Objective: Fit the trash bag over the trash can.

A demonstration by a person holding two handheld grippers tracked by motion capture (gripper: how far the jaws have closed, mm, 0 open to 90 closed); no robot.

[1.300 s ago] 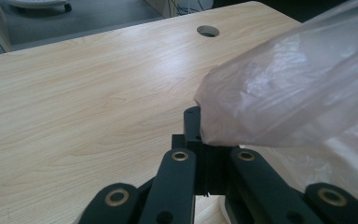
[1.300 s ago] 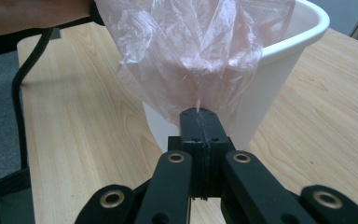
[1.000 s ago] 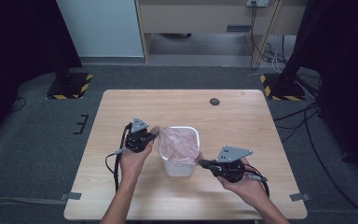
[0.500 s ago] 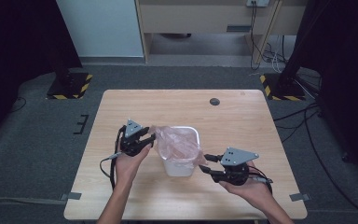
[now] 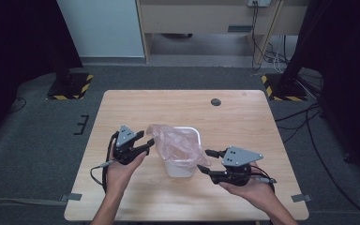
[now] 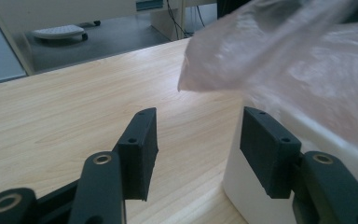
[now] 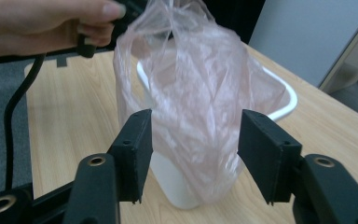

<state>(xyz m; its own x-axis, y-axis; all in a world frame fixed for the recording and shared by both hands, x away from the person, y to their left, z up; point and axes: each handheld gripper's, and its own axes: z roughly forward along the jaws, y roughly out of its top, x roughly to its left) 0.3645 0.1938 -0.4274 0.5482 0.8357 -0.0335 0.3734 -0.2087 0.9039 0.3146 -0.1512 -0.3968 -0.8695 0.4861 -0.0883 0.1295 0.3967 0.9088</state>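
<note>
Progress looks partial: pink plastic bag (image 5: 176, 143) sits loosely in the white bin (image 5: 183, 165) at centre frame, not yet fitted over its rim; left gripper (image 5: 143, 144) and right gripper (image 5: 207, 161) flank it, jaws apart, holding nothing.

Overall light: even and soft from above; the wooden table (image 5: 243, 117) is bright, the room's sides fall into near black.
Shadows: faint, short.
Glare: mild sheen on the pink plastic bag (image 7: 200, 107).
Focus: high view sharp; in both gripper views the near jaws look soft, the background blurred.
</note>
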